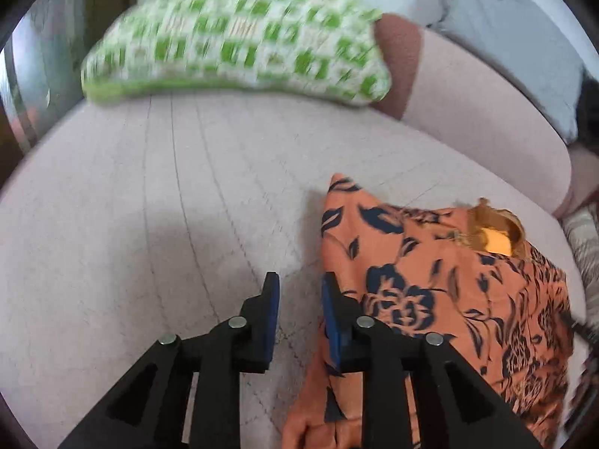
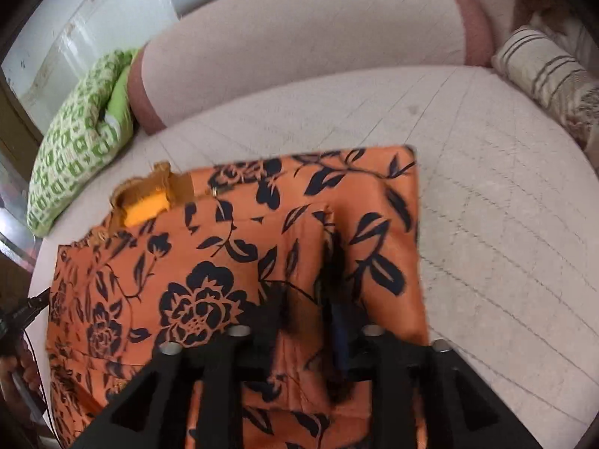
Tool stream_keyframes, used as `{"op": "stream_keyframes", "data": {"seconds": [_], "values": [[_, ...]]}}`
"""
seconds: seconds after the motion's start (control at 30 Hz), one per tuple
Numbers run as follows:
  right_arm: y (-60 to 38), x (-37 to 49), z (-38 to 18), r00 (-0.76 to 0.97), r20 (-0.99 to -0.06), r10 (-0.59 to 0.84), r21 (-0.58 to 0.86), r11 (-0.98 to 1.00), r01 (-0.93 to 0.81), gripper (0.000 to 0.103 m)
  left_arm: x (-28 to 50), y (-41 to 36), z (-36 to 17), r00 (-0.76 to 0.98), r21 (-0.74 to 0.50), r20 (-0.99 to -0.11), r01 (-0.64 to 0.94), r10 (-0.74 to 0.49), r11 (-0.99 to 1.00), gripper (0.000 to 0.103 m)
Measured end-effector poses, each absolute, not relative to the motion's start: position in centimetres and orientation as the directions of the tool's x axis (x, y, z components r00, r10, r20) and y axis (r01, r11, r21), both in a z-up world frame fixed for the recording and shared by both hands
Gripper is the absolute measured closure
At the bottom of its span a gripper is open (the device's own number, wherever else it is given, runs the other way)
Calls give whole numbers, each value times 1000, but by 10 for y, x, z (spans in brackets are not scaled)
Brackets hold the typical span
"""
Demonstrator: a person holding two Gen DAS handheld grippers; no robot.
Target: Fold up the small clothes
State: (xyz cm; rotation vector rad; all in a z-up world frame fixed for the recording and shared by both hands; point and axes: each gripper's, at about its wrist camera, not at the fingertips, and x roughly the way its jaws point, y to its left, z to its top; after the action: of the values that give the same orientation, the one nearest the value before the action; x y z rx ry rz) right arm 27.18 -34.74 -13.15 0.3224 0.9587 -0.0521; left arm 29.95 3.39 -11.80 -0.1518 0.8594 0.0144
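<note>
An orange garment with a dark floral print (image 1: 430, 280) lies partly folded on a pale pink sofa seat (image 1: 149, 205), its yellow-lined neck opening showing. My left gripper (image 1: 299, 284) is open and empty, hovering at the garment's left edge, its right finger over the fabric. In the right wrist view the garment (image 2: 232, 254) fills the middle. My right gripper (image 2: 310, 310) is above it, jaws apart, fingers blurred against a raised fold of cloth; nothing is clearly pinched.
A green-and-white checked cushion (image 1: 239, 37) lies at the back of the seat and shows in the right wrist view (image 2: 75, 142). A striped beige cushion (image 2: 550, 82) sits at the right. The sofa backrest (image 2: 307, 45) runs behind.
</note>
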Motion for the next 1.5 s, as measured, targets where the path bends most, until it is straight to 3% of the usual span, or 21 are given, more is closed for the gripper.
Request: {"op": "stream_keyframes", "data": {"seconds": [0.03,0.17,0.3,0.33,0.37,0.43,0.47,0.53,0.6,0.67,0.7,0.73,0.87,1.0,1.3,1.5], "values": [[-348,268,-124,598,-796,100,254,950,179,36,293,29,-112,662,-131,-746,-44,-70,990,75],[-348,242,-82,708,-695,122,288,950,119,34,265,-1,-101,679,-98,-721,94,-136,991,73],[-337,244,-97,637,-660,398,521,854,6,22,281,-14,-150,578,14,-816,36,-10,999,70],[-340,248,-117,571,-692,442,556,830,32,22,277,-16,-150,604,45,-797,31,17,999,60],[-344,253,-141,493,-739,459,568,818,89,30,271,-19,-144,614,89,-786,6,66,996,55],[-354,244,-143,542,-705,457,604,788,122,31,254,-19,-126,627,28,-778,-2,23,1000,54],[-353,238,-129,557,-705,438,592,797,122,30,243,-20,-116,652,1,-758,-1,2,1000,52],[-343,224,-98,620,-678,394,530,847,42,23,224,-25,-107,684,-7,-729,-28,14,1000,30],[-338,219,-91,631,-655,416,527,850,-13,14,212,-28,-113,683,-19,-730,-32,8,999,24],[-339,232,-113,589,-702,400,501,866,9,13,229,-31,-149,540,38,-840,-38,53,999,24],[-345,241,-133,519,-773,365,463,884,69,15,238,-31,-158,494,45,-867,-50,64,998,25],[-351,245,-145,487,-792,368,473,874,109,20,234,-32,-155,520,35,-852,-66,65,997,25],[-341,204,-85,627,-704,333,460,887,46,19,203,-42,-122,590,-4,-806,-89,50,996,25],[-331,152,-61,643,-716,272,377,926,29,19,178,-59,-105,615,-10,-787,-79,41,997,25],[-360,44,-104,567,-807,165,291,947,138,19,116,-61,-91,634,-57,-773,-88,12,994,25],[-381,-5,-118,526,-838,149,289,937,195,19,71,-67,-101,620,-15,-784,-74,34,997,25]]}}
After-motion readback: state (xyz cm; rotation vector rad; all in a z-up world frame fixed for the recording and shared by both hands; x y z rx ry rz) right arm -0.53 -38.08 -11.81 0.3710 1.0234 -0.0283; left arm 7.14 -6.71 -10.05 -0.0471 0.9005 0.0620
